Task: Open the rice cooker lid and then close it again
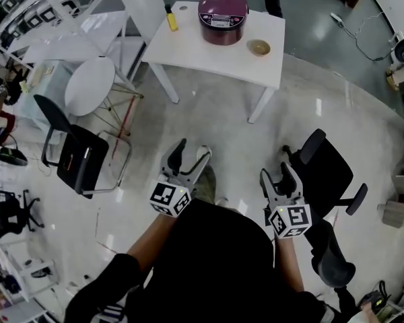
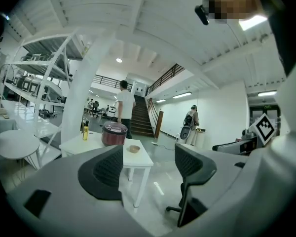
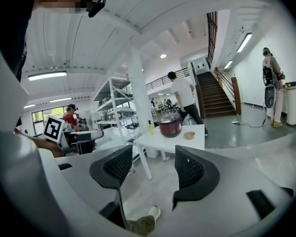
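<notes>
Table (image 1: 188, 46): far ahead, well apart from both grippers
Rice cooker (image 1: 223, 15): on the table, near its far edge
Bowl (image 1: 258, 47): on the table, right of the rice cooker
Bottle (image 1: 171, 20): on the table, left of the rice cooker
Left gripper (image 1: 192, 152): beside the right gripper (image 1: 277, 175), on its left
Office chair (image 1: 326, 173): just right of the right gripper
Folding chair (image 1: 77, 155): left of the left gripper

Floor (image 1: 215, 123) open up to white table (image 1: 188, 51); black chair (image 1: 77, 159) left, office chair (image 1: 326, 173) right. Bowl (image 1: 259, 47) & yellow bottle (image 1: 171, 20) flank rice cooker (image 1: 223, 15).
</notes>
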Demonstrator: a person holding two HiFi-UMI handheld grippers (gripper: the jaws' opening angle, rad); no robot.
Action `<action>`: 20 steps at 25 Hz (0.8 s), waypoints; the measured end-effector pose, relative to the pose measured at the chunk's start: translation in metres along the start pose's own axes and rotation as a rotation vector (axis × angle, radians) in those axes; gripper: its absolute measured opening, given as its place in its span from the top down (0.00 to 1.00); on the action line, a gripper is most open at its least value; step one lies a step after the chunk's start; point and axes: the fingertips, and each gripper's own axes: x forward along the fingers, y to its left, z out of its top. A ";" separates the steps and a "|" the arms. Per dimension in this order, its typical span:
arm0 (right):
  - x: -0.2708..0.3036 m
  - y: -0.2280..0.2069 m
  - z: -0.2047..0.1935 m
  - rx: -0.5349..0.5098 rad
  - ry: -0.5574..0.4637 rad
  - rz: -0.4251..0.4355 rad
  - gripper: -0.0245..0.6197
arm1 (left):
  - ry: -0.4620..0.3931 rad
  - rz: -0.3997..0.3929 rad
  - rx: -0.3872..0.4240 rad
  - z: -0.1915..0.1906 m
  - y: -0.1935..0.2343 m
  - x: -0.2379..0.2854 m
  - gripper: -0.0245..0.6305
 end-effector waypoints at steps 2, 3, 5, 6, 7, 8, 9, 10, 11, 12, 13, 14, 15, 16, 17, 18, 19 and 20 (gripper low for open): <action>0.014 -0.009 0.005 0.002 0.003 -0.018 0.60 | -0.001 -0.022 0.001 0.005 0.008 0.018 0.50; 0.022 -0.013 0.008 0.001 0.006 -0.026 0.60 | -0.002 -0.032 0.001 0.007 0.011 0.027 0.50; 0.039 -0.020 0.017 -0.005 0.012 -0.037 0.60 | -0.009 -0.053 -0.001 0.014 0.020 0.046 0.50; 0.049 -0.023 0.022 -0.010 0.013 -0.040 0.60 | -0.014 -0.060 -0.003 0.018 0.026 0.056 0.50; 0.060 -0.024 0.028 -0.015 0.013 -0.042 0.60 | -0.019 -0.063 -0.007 0.022 0.034 0.065 0.50; 0.071 -0.026 0.034 -0.019 0.013 -0.042 0.60 | -0.023 -0.061 -0.012 0.026 0.043 0.074 0.50; 0.084 -0.027 0.039 -0.015 0.012 -0.039 0.60 | -0.027 -0.058 -0.020 0.030 0.054 0.083 0.50; 0.098 -0.028 0.044 -0.004 0.011 -0.031 0.60 | -0.028 -0.055 -0.029 0.034 0.066 0.094 0.50; 0.113 -0.028 0.051 0.013 0.009 -0.018 0.60 | -0.027 -0.054 -0.038 0.039 0.078 0.104 0.50; 0.128 -0.027 0.058 0.031 0.006 -0.002 0.60 | -0.027 -0.056 -0.043 0.046 0.089 0.114 0.50; 0.142 -0.025 0.066 0.042 0.001 0.013 0.60 | -0.030 -0.058 -0.043 0.054 0.100 0.122 0.50; 0.156 -0.023 0.076 0.042 -0.004 0.026 0.60 | -0.038 -0.059 -0.038 0.063 0.109 0.129 0.50; 0.171 -0.021 0.085 0.035 -0.007 0.037 0.60 | -0.047 -0.057 -0.032 0.071 0.119 0.136 0.50; 0.185 -0.019 0.093 0.027 -0.008 0.047 0.60 | -0.057 -0.052 -0.030 0.080 0.130 0.142 0.50; 0.199 -0.016 0.100 0.022 -0.008 0.057 0.60 | -0.065 -0.047 -0.031 0.088 0.141 0.148 0.50; 0.214 -0.011 0.106 0.022 -0.005 0.070 0.60 | -0.072 -0.042 -0.035 0.095 0.152 0.153 0.50; 0.228 -0.004 0.110 0.022 -0.001 0.083 0.60 | -0.075 -0.038 -0.039 0.100 0.163 0.156 0.50; 0.241 0.004 0.114 0.018 0.003 0.092 0.60 | -0.076 -0.038 -0.043 0.104 0.174 0.160 0.50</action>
